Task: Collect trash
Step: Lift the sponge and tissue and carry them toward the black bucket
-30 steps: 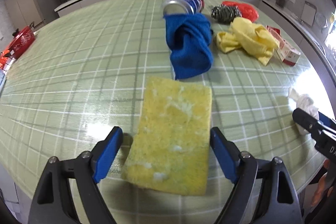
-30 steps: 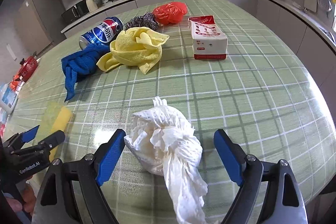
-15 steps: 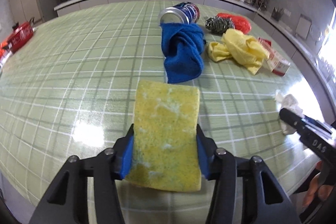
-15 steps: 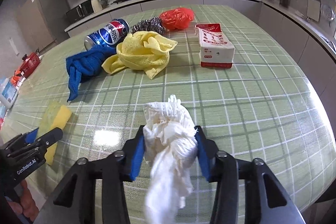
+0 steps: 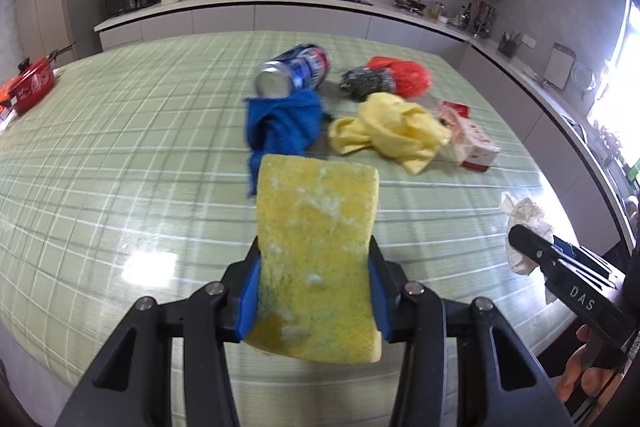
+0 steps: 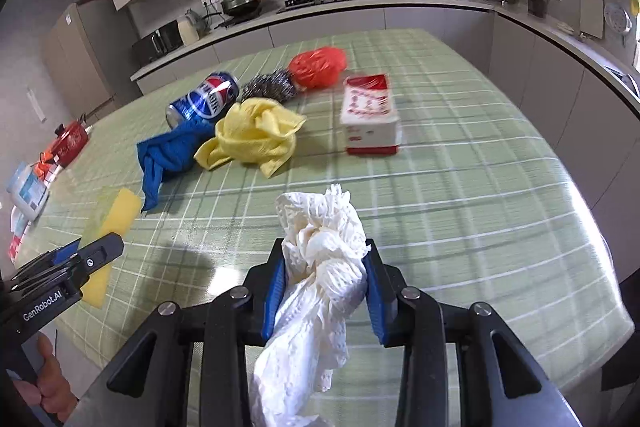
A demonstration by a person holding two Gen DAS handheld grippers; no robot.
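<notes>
A yellow sponge (image 5: 316, 219) with white residue is lifted off the green checked table (image 5: 120, 155), and my left gripper (image 5: 314, 279) is shut on its sides. In the right wrist view the same sponge (image 6: 116, 215) shows at the left in the left gripper (image 6: 92, 255). A crumpled white paper towel (image 6: 320, 227) sits between the blue pads of my right gripper (image 6: 325, 275). Its jaws are closing and press on the wad, whose tail hangs down below. The left wrist view shows that gripper (image 5: 532, 247) at the right edge with the paper (image 5: 524, 211).
Further back on the table lie a Pepsi can (image 5: 294, 73), a blue cloth (image 5: 284, 127), a yellow cloth (image 5: 392, 131), a steel scourer (image 5: 366, 79), a red plastic bag (image 5: 408, 73) and a red-and-white tissue pack (image 6: 370, 119). A red pot (image 5: 32, 83) stands at the far left.
Both grippers closed from wide open, the left onto the sponge and the right onto the paper towel. Both then rose, lifting their loads off the table.
</notes>
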